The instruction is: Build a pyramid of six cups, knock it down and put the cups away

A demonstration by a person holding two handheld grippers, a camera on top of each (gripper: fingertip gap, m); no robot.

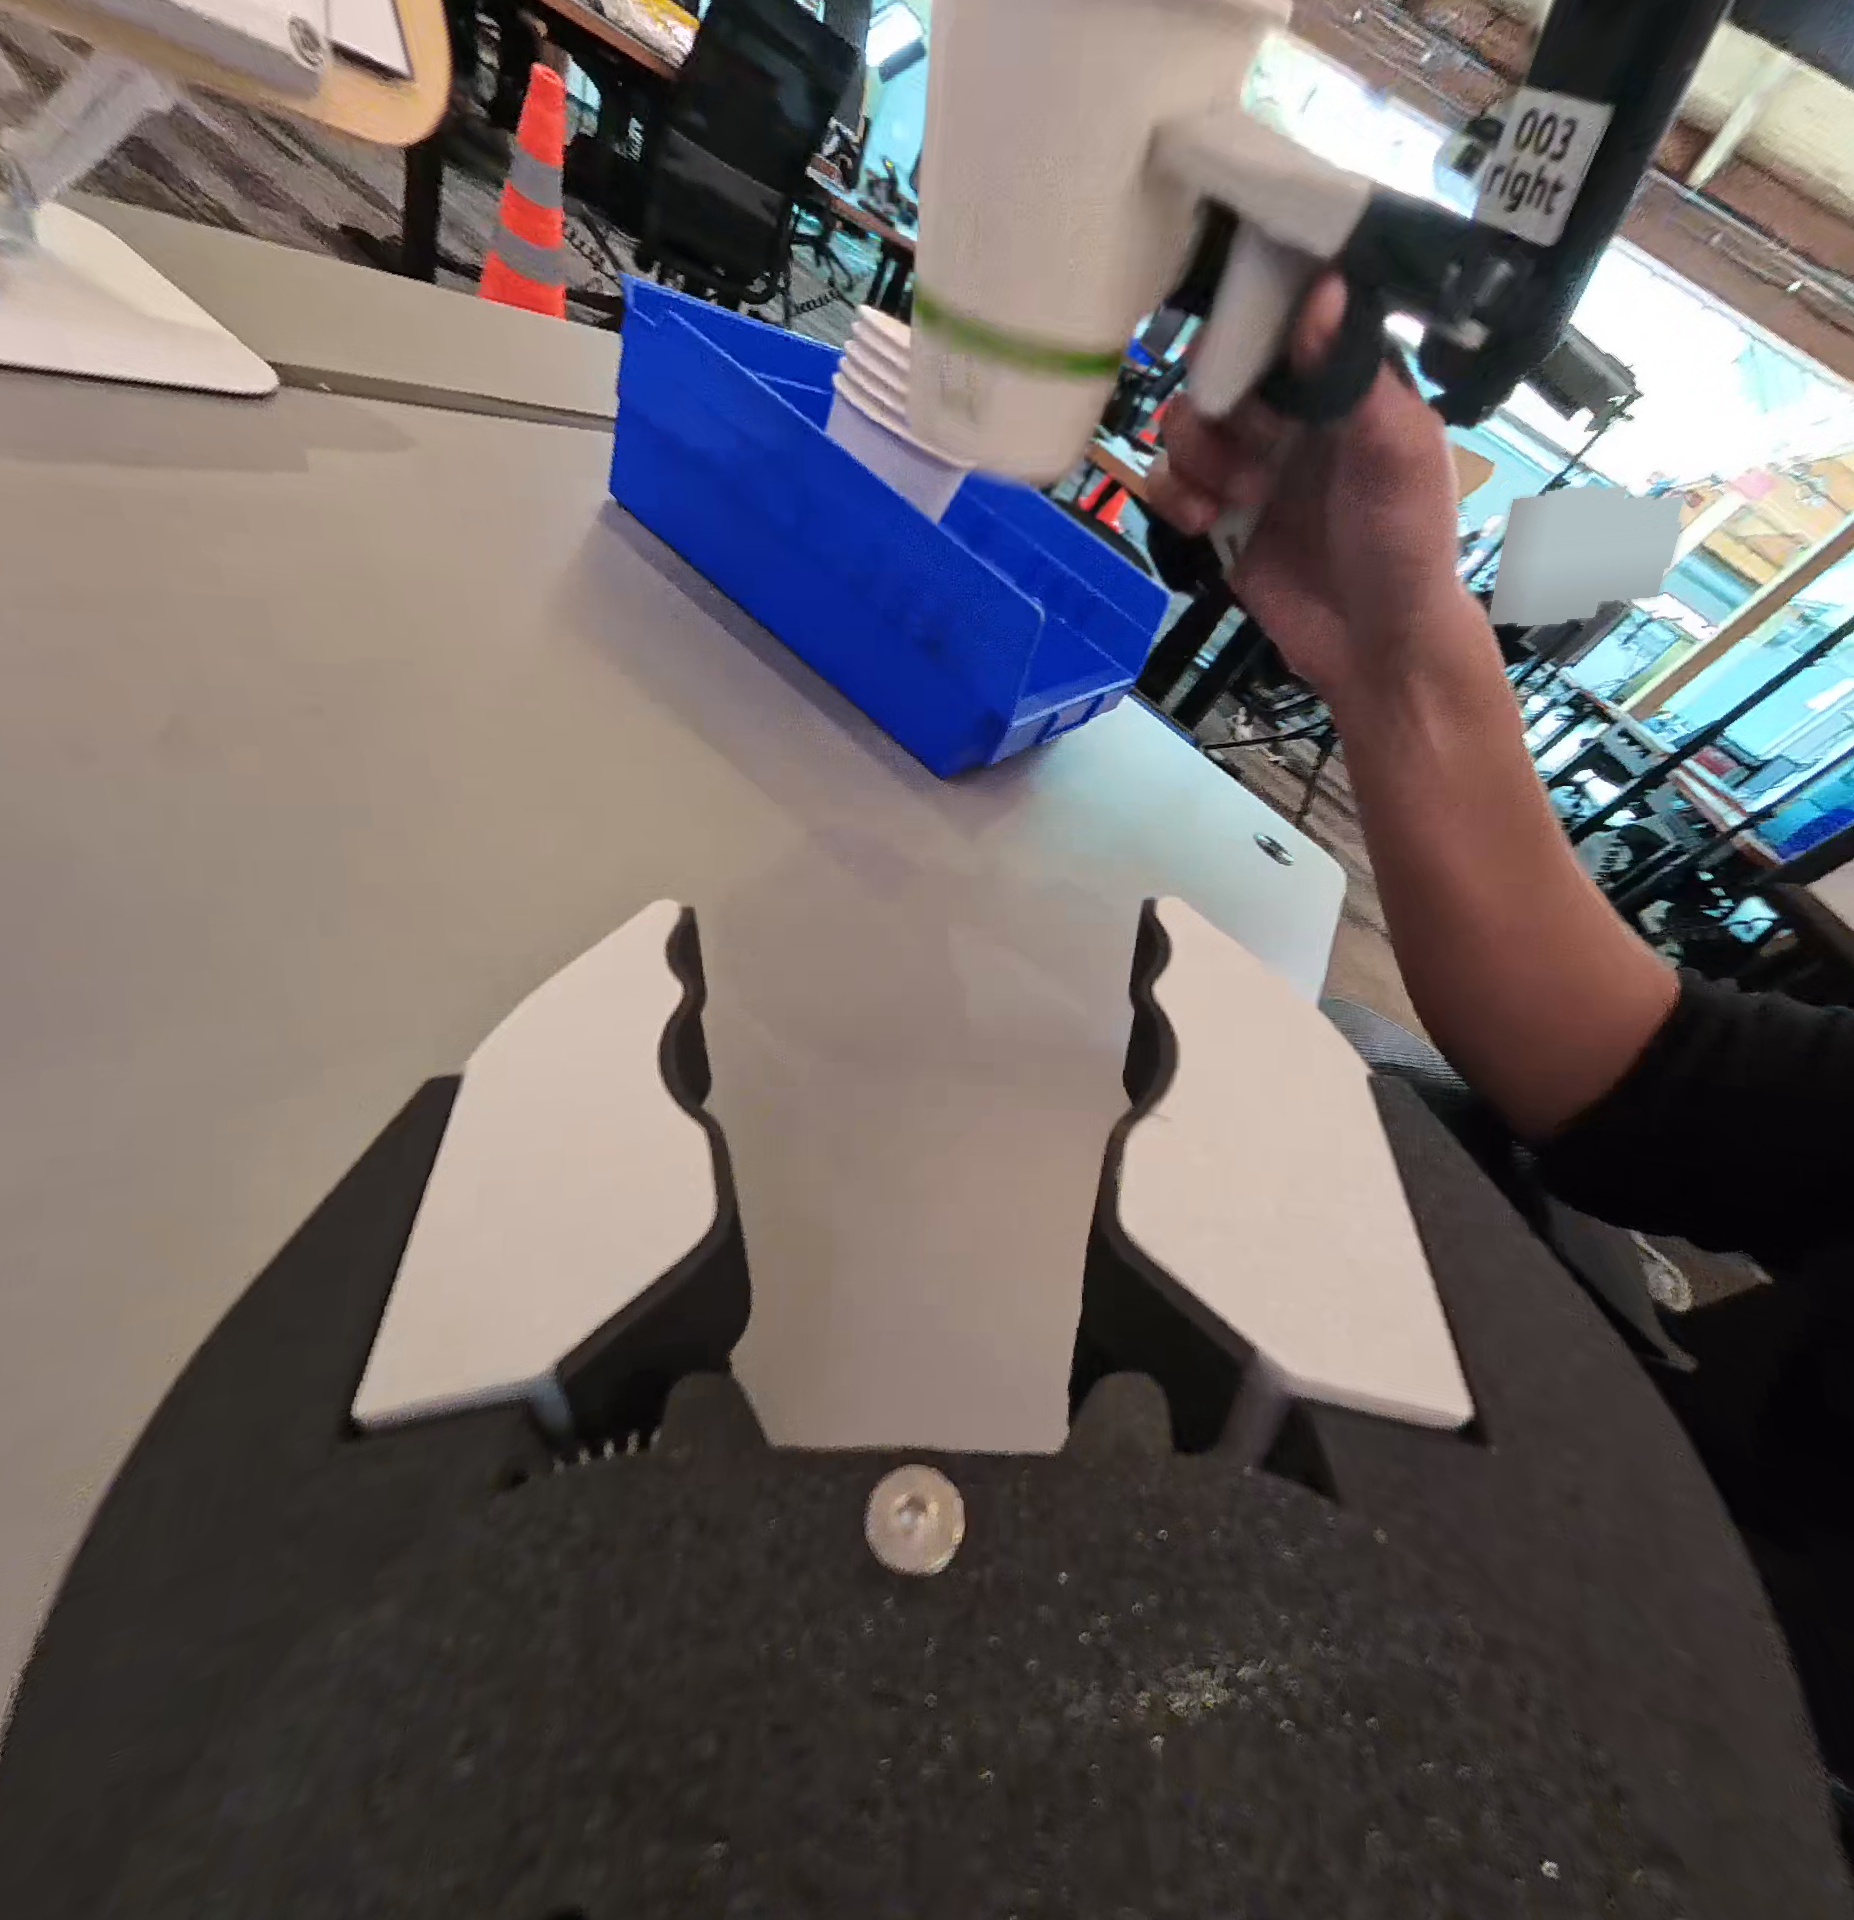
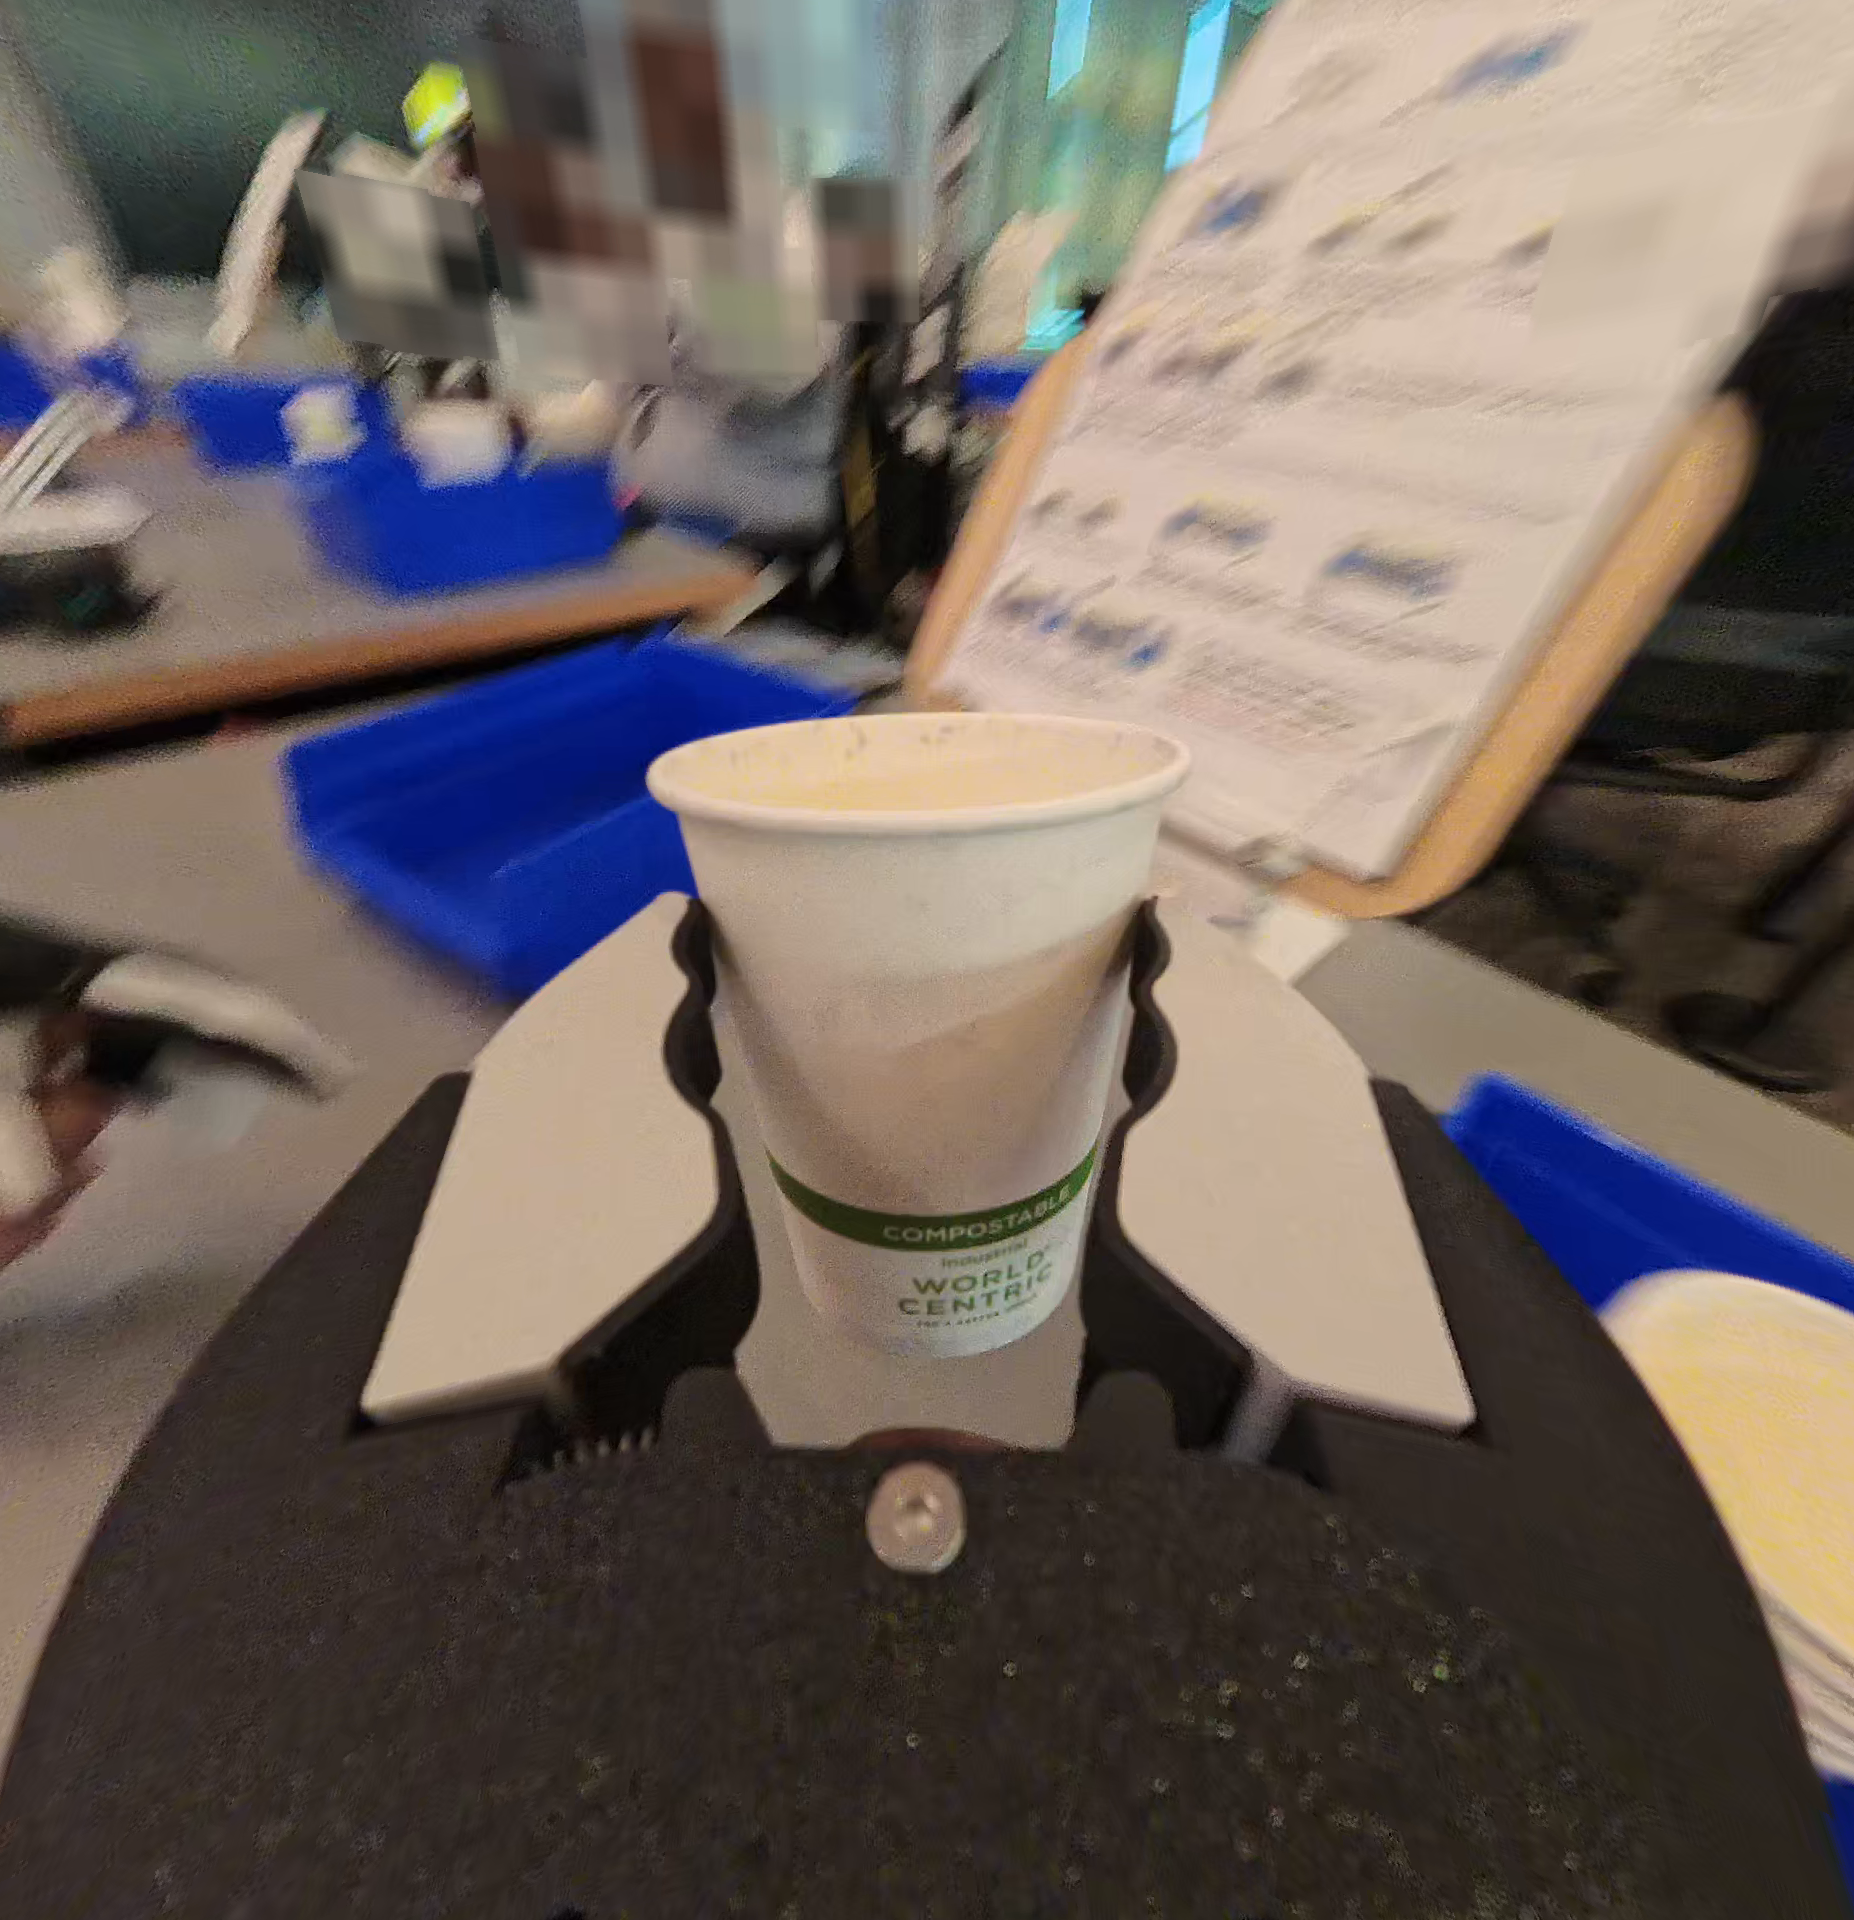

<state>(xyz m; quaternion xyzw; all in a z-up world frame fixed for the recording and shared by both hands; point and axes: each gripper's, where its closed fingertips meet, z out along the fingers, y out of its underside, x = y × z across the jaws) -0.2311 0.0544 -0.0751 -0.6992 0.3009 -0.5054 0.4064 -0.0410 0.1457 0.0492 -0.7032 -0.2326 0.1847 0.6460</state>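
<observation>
Holding a white paper cup with a green band [image 2: 918, 997] in my right claw [image 2: 923, 935], pinched mid-wall, above the blue plastic bin [image 1: 850, 582] and its nested stack of white cups [image 1: 881, 416], presumably for stowing; left claw [image 1: 918, 935] gapes empty over the grey bench [image 1: 331, 779].

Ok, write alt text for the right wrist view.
The right hand-held gripper clamps an upright white paper cup with a green band, its fingers pressing the cup's sides. Behind it, blurred, lie a blue bin and a clipboard.
</observation>
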